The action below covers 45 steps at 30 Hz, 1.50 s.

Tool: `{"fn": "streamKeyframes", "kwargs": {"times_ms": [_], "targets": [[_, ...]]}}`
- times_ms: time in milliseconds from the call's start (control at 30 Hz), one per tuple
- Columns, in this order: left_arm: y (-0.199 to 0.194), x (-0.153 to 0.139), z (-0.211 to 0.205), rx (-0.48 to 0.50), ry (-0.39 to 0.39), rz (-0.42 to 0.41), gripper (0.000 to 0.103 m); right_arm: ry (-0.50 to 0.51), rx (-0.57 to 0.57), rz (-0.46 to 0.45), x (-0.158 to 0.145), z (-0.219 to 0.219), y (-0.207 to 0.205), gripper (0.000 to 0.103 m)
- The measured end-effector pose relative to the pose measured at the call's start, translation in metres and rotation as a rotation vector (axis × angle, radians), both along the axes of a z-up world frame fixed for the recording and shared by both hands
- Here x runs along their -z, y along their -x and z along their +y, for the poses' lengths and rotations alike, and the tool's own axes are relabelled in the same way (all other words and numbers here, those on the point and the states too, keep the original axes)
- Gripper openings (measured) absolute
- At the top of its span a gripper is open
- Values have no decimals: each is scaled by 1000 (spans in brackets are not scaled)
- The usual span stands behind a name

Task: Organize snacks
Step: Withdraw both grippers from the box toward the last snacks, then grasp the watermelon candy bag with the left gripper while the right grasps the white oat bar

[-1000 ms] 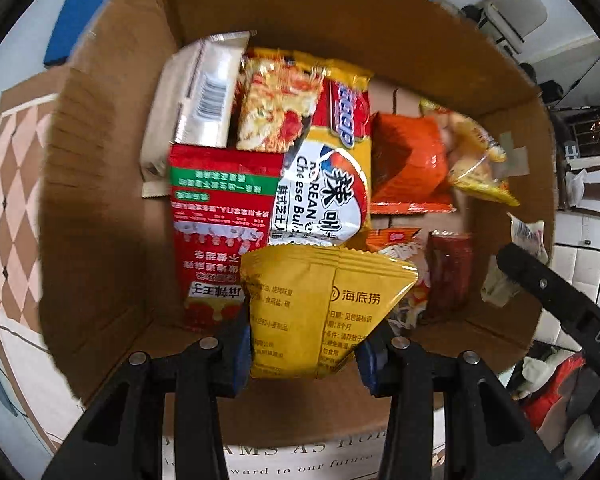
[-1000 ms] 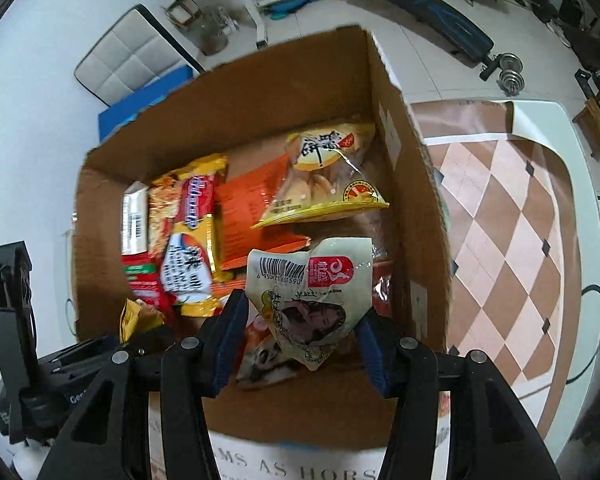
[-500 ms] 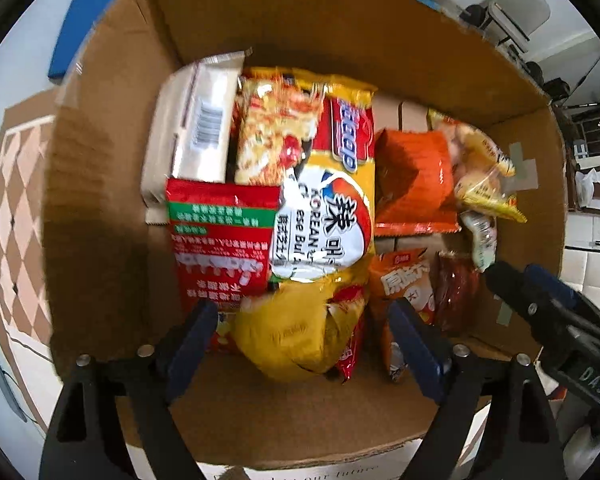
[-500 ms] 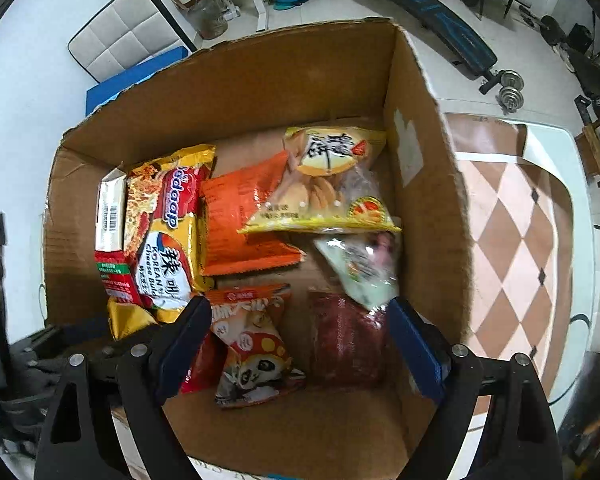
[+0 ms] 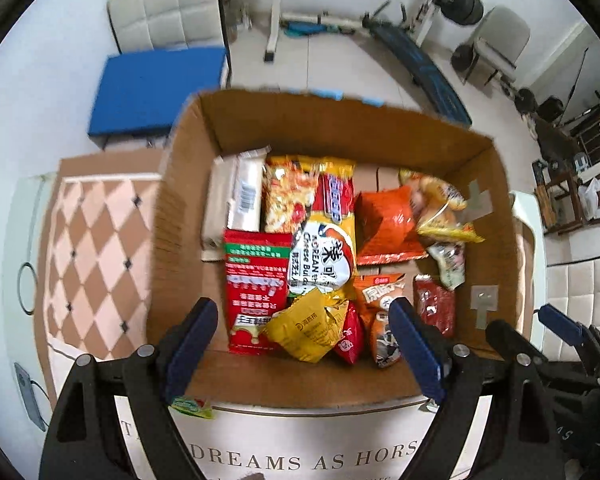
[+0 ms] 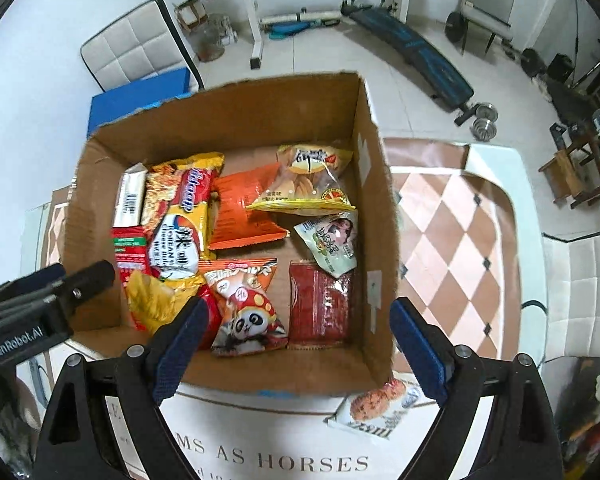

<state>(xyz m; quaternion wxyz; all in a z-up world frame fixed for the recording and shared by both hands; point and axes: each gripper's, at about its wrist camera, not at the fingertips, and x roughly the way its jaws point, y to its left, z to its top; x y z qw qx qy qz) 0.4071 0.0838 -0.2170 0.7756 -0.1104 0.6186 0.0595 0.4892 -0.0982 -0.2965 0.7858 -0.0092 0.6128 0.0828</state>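
An open cardboard box (image 5: pixel 340 120) holds several snack packets. My left gripper (image 5: pixel 302 340) hangs open above its near edge with nothing between the fingers. Below it, a crumpled yellow packet (image 5: pixel 308 328) lies in the box beside a red packet (image 5: pixel 256 292). In the right wrist view my right gripper (image 6: pixel 300 344) hovers over the same box (image 6: pixel 228 120); its jaws are opening and nothing is between them. A pale green packet (image 6: pixel 332 240) rests inside near the right wall, above a dark red packet (image 6: pixel 320 308). The left gripper's body (image 6: pixel 40 300) shows at the left.
The box stands on a table with a brown and cream diamond cloth (image 6: pixel 452 248). A loose biscuit packet (image 6: pixel 376 408) and a small green packet (image 5: pixel 190 404) lie in front of the box. A blue mat (image 5: pixel 156 88), chairs and weight benches stand on the floor beyond.
Both grippers opened. The left let go of the yellow packet and the right let go of the pale green packet, which now lie in the box. Both grippers rose away from it.
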Motion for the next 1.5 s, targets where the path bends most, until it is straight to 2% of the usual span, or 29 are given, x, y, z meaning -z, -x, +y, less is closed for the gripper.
{"fn": "streamKeyframes", "kwargs": {"times_ms": [167,233,333,467,600,700,833,933,1033,1167,1267,1500], "targets": [[22,-31,-6,-17,-72,-109,88,-29,20,-59,-29,-6,32,95],[35,-40,-8,-31,-74,-133,88,-49,27,-64,-35,-7,44,96],[56,-45,-8,-45,-82,-153,88,-67,31,-67,-41,-8,63,96],[86,-44,-12,-52,-109,-159,88,-121,79,-24,-34,-24,91,96],[115,-20,-10,-96,-101,-110,88,-138,218,20,-12,-65,109,96],[126,18,-6,-127,-85,-21,88,-131,333,104,25,-101,113,96],[136,70,2,-187,-47,84,88,-70,374,190,78,-119,107,96],[145,97,8,-235,-33,140,88,-24,393,242,115,-123,98,96],[154,116,18,-285,-7,176,88,-24,411,266,138,-124,89,96],[165,129,33,-334,2,200,88,-7,380,303,160,-109,80,95],[170,131,44,-361,22,199,88,61,301,257,156,-87,83,77],[163,122,80,-415,57,141,88,21,117,288,156,-24,117,74]]}}
